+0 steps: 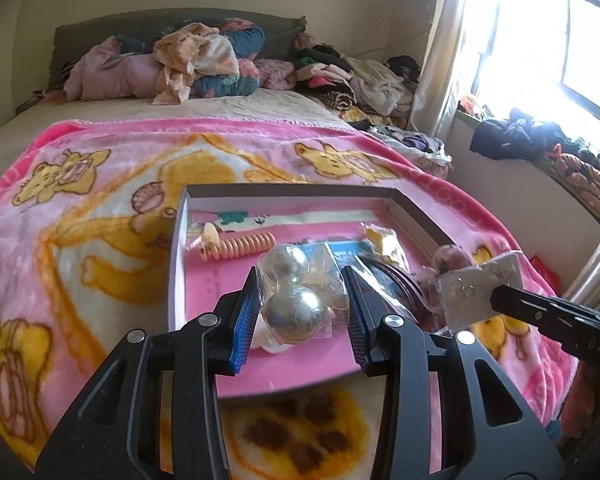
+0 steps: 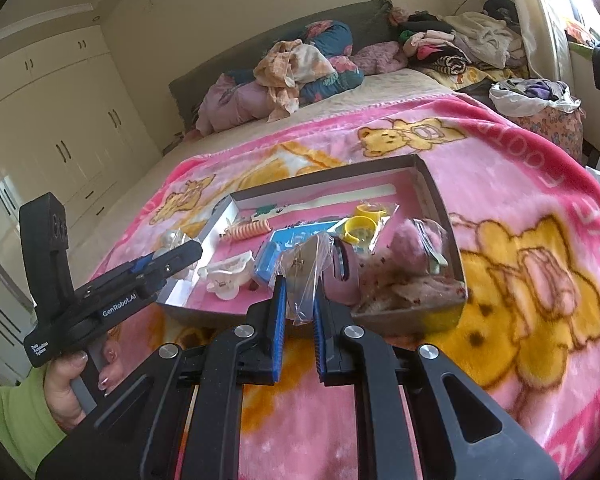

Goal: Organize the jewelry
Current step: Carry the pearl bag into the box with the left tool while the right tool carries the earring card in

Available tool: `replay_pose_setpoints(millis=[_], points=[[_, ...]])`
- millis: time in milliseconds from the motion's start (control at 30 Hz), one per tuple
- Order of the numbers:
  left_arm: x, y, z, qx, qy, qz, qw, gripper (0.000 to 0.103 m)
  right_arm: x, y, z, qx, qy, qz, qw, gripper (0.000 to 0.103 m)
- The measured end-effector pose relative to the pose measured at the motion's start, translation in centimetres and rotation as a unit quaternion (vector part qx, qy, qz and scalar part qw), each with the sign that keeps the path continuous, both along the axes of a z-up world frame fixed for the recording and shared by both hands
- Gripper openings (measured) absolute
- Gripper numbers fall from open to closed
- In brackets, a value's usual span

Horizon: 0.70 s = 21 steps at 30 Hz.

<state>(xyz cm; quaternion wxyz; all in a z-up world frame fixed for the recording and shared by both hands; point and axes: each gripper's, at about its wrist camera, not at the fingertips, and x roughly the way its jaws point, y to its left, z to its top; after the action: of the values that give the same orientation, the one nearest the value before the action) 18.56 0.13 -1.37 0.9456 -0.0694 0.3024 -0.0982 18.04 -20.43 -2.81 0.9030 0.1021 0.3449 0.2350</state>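
A shallow box [image 1: 179, 240] with a pink floor lies on the pink bear blanket; it also shows in the right wrist view [image 2: 436, 188]. My left gripper [image 1: 302, 312] is shut on a clear bag of two silver ball earrings [image 1: 294, 308], held above the box's near left part. My right gripper [image 2: 300, 300] is shut on a small clear bag with earrings on a card [image 2: 304, 276], held over the box's near edge; that bag shows in the left wrist view [image 1: 466, 294]. In the box lie an orange spiral hair tie [image 1: 244, 246], a blue card [image 2: 296, 236], yellow bangles [image 2: 362, 224] and a pink fluffy piece [image 2: 412, 248].
A white hair claw [image 2: 228, 276] lies in the box's near left corner. Pillows and heaped clothes [image 1: 204, 60] fill the bed's far end. A window ledge with clothes [image 1: 540, 148] is at the right. White wardrobes [image 2: 60, 120] stand at the left.
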Motion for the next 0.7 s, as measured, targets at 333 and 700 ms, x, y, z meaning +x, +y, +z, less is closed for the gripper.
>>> replay_pose_setpoints(millis=[333, 700], points=[[2.4, 1.5, -0.5, -0.003, 0.006, 0.022, 0.9997, 0.031, 1.9, 1.0, -0.1, -0.005, 0.006, 0.0, 1.0, 0.012], [4.9, 2.1, -1.1, 0.007, 0.018, 0.036, 0.9992, 0.031, 3.8, 1.2, -0.7, 0.004, 0.026, -0.002, 1.0, 0.012]])
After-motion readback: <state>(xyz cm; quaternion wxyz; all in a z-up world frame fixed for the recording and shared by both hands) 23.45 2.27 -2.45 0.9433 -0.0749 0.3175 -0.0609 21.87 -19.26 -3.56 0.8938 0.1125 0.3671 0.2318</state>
